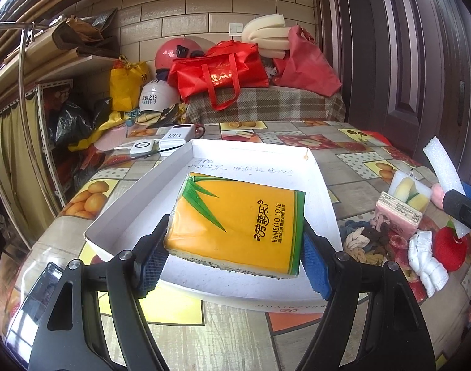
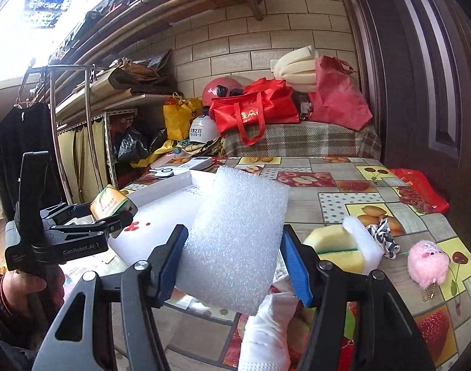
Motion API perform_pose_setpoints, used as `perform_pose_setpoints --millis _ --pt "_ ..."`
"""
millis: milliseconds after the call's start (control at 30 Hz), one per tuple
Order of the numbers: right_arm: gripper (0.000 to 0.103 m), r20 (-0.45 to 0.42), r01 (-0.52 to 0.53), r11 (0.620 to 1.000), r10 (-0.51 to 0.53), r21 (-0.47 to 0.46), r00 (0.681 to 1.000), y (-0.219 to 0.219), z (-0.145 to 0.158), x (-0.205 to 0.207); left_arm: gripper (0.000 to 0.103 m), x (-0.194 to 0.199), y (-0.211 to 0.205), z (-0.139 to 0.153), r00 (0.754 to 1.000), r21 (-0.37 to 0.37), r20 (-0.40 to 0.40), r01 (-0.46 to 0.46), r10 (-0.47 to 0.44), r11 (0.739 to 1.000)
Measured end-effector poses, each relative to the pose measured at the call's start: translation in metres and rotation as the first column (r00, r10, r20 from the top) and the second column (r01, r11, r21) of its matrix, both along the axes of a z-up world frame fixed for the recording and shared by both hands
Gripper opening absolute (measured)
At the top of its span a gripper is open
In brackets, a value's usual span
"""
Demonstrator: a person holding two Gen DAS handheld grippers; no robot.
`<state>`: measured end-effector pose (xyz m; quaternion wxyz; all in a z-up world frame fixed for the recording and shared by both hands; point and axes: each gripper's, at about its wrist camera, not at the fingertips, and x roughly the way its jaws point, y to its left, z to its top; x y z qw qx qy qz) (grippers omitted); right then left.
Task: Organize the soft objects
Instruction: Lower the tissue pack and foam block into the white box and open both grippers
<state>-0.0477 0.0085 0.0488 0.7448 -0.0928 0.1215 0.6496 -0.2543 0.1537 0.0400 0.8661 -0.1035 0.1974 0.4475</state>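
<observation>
My left gripper (image 1: 235, 247) is clamped on the yellow tissue pack (image 1: 238, 222), held level over the white box (image 1: 142, 204). My right gripper (image 2: 232, 266) squeezes a white foam sheet (image 2: 235, 241), tilted toward one o'clock, above the table (image 2: 328, 204).

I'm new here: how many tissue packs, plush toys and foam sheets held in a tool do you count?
Tissue packs: 2, the yellow pack in the left tool and the small pink pack
Plush toys: 2, the pink plush and the red plush apple
Foam sheets held: 1, the foam sheet in the right tool
Total: 5
</observation>
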Motion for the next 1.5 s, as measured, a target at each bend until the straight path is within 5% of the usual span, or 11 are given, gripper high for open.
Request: perform_pose_setpoints --millis 467,833,1167,1500 --pt "0.061 0.020 -0.070 0.996 0.071 -0.055 0.997 0.028 -0.006 -0.024 0.077 -0.004 0.007 -0.001 1.000 -0.005 0.002 -0.029 0.029 1.000" --pt "0.061 0.001 -0.092 0.988 0.093 -0.128 0.996 0.065 -0.018 -0.033 0.077 -0.006 0.053 -0.007 0.992 -0.037 -0.050 -0.120 0.118 0.992" --pt "0.061 0.078 -0.107 0.987 0.117 -0.121 0.990 0.088 -0.016 -0.055 0.077 -0.024 0.104 -0.018 0.985 -0.209 0.007 -0.166 0.171 0.964" --pt "0.062 0.067 -0.118 0.978 0.131 -0.173 0.989 0.136 -0.019 -0.067 0.077 -0.019 0.117 -0.016 0.986 -0.166 -0.035 -0.165 0.161 0.972"
